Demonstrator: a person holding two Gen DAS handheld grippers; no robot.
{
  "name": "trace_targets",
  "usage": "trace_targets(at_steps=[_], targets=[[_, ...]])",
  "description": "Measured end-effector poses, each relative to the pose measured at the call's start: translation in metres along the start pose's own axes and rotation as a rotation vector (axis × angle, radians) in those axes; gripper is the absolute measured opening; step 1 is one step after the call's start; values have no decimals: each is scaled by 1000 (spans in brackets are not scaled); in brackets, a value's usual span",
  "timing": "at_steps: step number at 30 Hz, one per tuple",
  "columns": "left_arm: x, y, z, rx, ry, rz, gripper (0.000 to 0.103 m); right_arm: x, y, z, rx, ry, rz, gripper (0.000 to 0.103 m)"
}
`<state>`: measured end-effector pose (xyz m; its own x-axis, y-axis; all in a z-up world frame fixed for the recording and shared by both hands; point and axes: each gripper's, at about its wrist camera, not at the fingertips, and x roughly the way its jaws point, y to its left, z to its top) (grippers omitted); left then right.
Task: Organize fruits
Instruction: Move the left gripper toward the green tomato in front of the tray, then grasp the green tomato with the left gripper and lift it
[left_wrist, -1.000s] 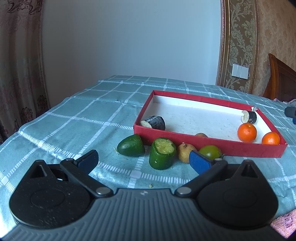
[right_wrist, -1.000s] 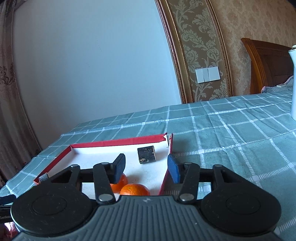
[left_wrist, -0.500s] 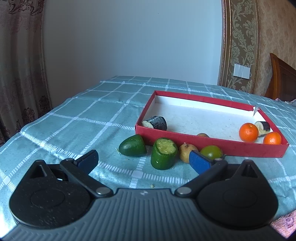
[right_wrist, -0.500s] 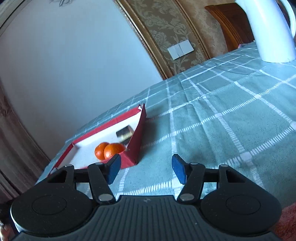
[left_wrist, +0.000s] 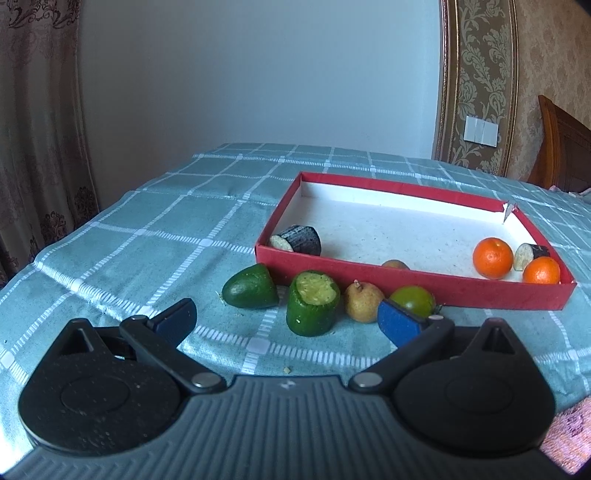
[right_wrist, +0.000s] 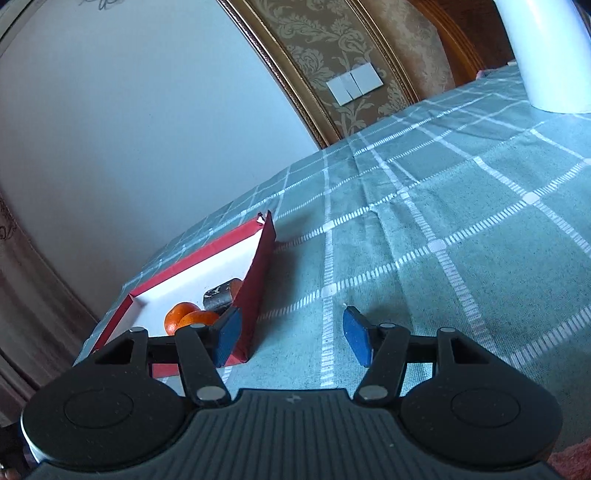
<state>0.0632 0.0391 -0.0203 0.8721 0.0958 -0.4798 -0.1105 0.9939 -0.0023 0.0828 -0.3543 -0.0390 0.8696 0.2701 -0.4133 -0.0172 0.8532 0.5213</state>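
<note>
so left wrist view: left gripper (left_wrist: 286, 317) open, empty, hovering over the cut green piece (left_wrist: 313, 302). beside it, a green half (left_wrist: 251, 287), pear (left_wrist: 364, 301) and green fruit (left_wrist: 413, 301) crowd the red tray (left_wrist: 406, 284) front wall on the desk (left_wrist: 147, 251). risk: closing here likely knocks the neighbours and they roll. two oranges (left_wrist: 493, 257) already inside.

right wrist view: right gripper (right_wrist: 291, 338) open, empty, beside the tray corner; a finger (right_wrist: 227, 336) could snag that wall. only this view shows the white jug (right_wrist: 543, 55); loose fruit hidden here.
</note>
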Motion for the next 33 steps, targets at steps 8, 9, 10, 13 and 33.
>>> trace_targets(at_steps=[8, 9, 10, 13, 33], targets=[[-35, -18, -5, 104, -64, -183, 103, -5, 6, -4, -42, -24, 13, 60], [-39, -21, -7, 114, -76, -199, 103, -5, 5, -4, -36, -26, 13, 60], [-43, -26, -8, 125, -82, -211, 100, -5, 5, -4, -33, -27, 14, 60], [-46, -45, -11, 173, -72, -245, 88, -5, 5, -4, -36, -25, 17, 60], [-33, -102, -29, 289, -2, -367, 46, -5, 6, -4, -41, -21, 35, 61]])
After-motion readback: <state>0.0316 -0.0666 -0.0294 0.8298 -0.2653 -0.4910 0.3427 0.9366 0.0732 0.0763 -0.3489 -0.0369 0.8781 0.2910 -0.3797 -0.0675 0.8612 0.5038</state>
